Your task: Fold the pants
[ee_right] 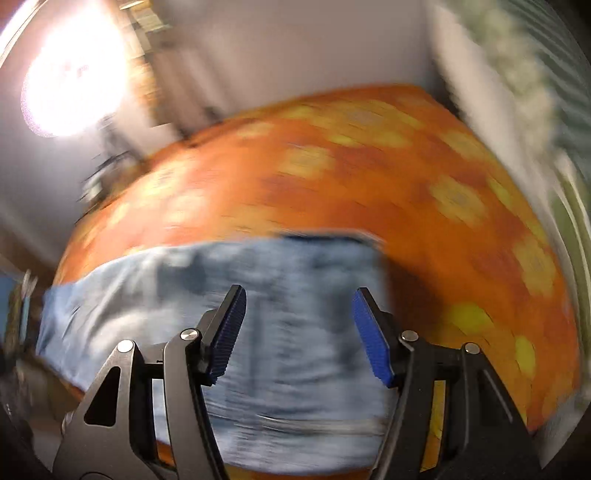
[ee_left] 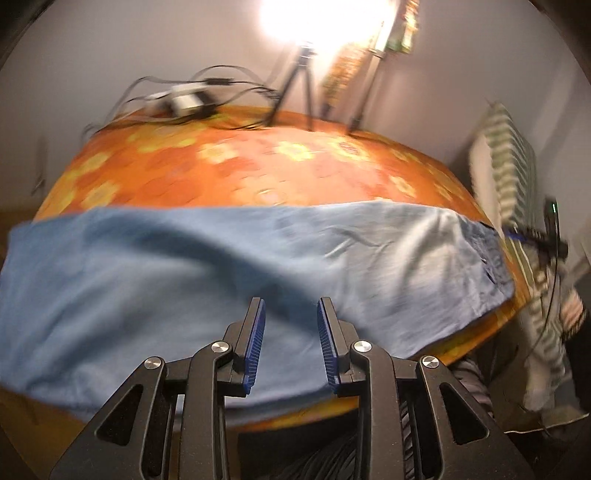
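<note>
Light blue pants (ee_left: 229, 266) lie spread across the near edge of the tabletop (ee_left: 258, 166), which is covered in an orange floral cloth. They run side to side as one long band. In the left wrist view the darker end, probably the waistband, sits at the far right of the cloth near the tabletop's right edge; the other end runs off toward the left.

Left gripper (ee_left: 290, 306): fingers apart, nothing between them, hovering just over the near middle of the pants. Can't tell if the tips touch the fabric.

Right gripper (ee_right: 298, 295): fingers wide apart, empty, over the pants (ee_right: 280, 314) close to their right end. That view is heavily blurred, so contact is unclear there too.

Progress, as a judgement: the band looks narrow enough that the legs may already be laid one over the other lengthwise, but the blur hides any layering or seam, so not certain. No crosswise fold is visible; the garment is at full length. Left to do: grip the ends, bring one end over the other, maybe fold again, flatten. A soft ridge and wrinkles run across the middle and right part, needing smoothing.

Background: cables and a white box (ee_left: 184, 99) at the far edge, tripod (ee_left: 299, 81) under a bright lamp (ee_left: 314, 22).
</note>
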Available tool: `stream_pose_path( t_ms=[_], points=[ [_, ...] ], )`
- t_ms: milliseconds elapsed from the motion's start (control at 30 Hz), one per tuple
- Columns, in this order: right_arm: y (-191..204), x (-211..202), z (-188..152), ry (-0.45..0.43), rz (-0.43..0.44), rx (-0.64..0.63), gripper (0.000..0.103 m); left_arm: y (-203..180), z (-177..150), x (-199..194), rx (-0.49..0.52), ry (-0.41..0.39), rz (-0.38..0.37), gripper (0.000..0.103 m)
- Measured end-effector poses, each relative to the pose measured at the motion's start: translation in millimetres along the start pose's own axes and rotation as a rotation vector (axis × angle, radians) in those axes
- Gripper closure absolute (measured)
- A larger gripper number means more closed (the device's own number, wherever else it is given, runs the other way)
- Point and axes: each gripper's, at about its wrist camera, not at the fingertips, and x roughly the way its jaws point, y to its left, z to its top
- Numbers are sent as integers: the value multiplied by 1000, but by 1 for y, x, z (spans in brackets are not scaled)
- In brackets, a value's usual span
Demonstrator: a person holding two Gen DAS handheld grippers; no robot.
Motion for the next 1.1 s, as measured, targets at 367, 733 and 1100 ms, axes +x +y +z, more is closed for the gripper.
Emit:
stream_pose_path(
  t_ms=[367, 733, 1100],
  points=[
    [145, 101, 47, 194, 222, -407, 40, -51, 60, 66, 110, 51, -103, 76],
    [163, 121, 24, 239, 268, -534, 93, -74, 110, 120, 120, 95, -180, 76],
    [165, 68, -39, 198, 287, -644, 100, -123, 112, 159, 199, 188, -283, 76]
  ],
)
